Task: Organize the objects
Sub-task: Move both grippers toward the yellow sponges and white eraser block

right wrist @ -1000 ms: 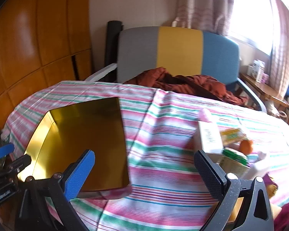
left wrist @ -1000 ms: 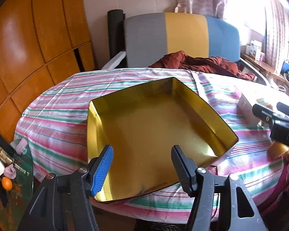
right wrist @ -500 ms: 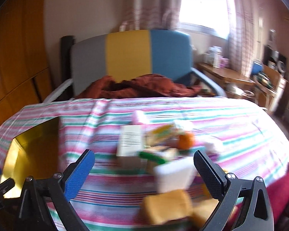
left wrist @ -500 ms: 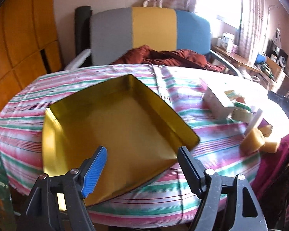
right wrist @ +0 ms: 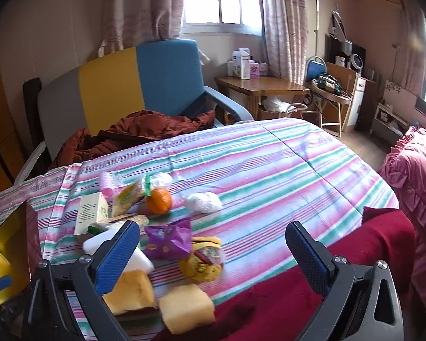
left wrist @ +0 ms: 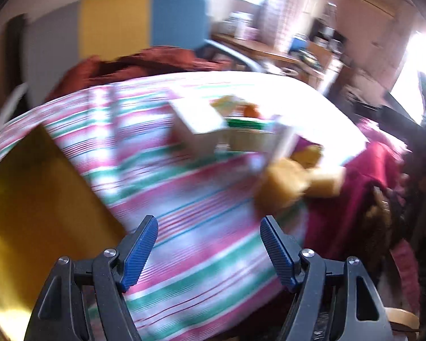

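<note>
A gold tin box (left wrist: 37, 199) lies open on the striped table at the left; its edge shows in the right wrist view (right wrist: 11, 244). A pile of items sits to its right: an orange (right wrist: 159, 200), a purple packet (right wrist: 169, 238), a yellow packet (right wrist: 203, 258), two yellow sponges (right wrist: 187, 307), a white box (right wrist: 92, 213) and a white block (right wrist: 113, 244). The left wrist view is blurred; the white box (left wrist: 197, 126) and sponges (left wrist: 284, 182) show there. My left gripper (left wrist: 208, 248) is open and empty above the cloth. My right gripper (right wrist: 213, 254) is open and empty over the pile.
A grey, yellow and blue chair (right wrist: 122, 85) with a rust-red garment (right wrist: 144, 130) stands behind the table. A red cloth (right wrist: 326, 278) hangs at the table's near right edge. A pink bed (right wrist: 414, 176) is to the right. A wooden desk (right wrist: 264, 86) stands by the window.
Both grippers have swung to the right, away from the gold tin and toward the pile of items. Both stay open and empty.
</note>
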`<action>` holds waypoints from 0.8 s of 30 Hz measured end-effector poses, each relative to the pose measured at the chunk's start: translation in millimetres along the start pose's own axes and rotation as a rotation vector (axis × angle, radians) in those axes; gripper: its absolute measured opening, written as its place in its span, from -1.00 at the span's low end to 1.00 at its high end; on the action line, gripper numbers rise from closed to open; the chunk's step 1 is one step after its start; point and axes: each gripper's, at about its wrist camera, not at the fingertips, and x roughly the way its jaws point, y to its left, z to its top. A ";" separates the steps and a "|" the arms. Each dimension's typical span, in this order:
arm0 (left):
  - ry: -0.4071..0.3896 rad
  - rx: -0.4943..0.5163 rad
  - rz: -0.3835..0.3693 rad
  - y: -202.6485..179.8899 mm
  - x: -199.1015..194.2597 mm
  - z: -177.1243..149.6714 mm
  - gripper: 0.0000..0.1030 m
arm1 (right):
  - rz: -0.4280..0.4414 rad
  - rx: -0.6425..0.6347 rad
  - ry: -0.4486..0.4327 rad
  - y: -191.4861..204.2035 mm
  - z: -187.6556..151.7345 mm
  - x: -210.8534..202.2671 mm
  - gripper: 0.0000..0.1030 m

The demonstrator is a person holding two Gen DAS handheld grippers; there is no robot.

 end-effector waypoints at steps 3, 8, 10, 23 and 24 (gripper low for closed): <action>0.002 0.086 -0.053 -29.5 17.4 10.4 0.49 | -0.016 -0.003 0.007 -7.0 -2.5 -0.5 1.00; 0.030 0.173 -0.093 -57.7 52.1 22.9 0.58 | -0.018 -0.002 0.026 -18.4 -7.7 3.8 1.00; 0.041 0.199 -0.099 -67.3 64.0 25.8 0.58 | -0.018 0.000 0.032 -21.6 -9.4 5.5 1.00; 0.080 0.183 -0.147 -64.4 108.4 21.1 0.12 | 0.060 -0.021 0.090 -14.5 -9.2 22.9 1.00; 0.074 0.183 -0.148 -62.3 104.9 18.3 0.12 | 0.076 -0.024 0.092 -10.6 -7.9 24.4 1.00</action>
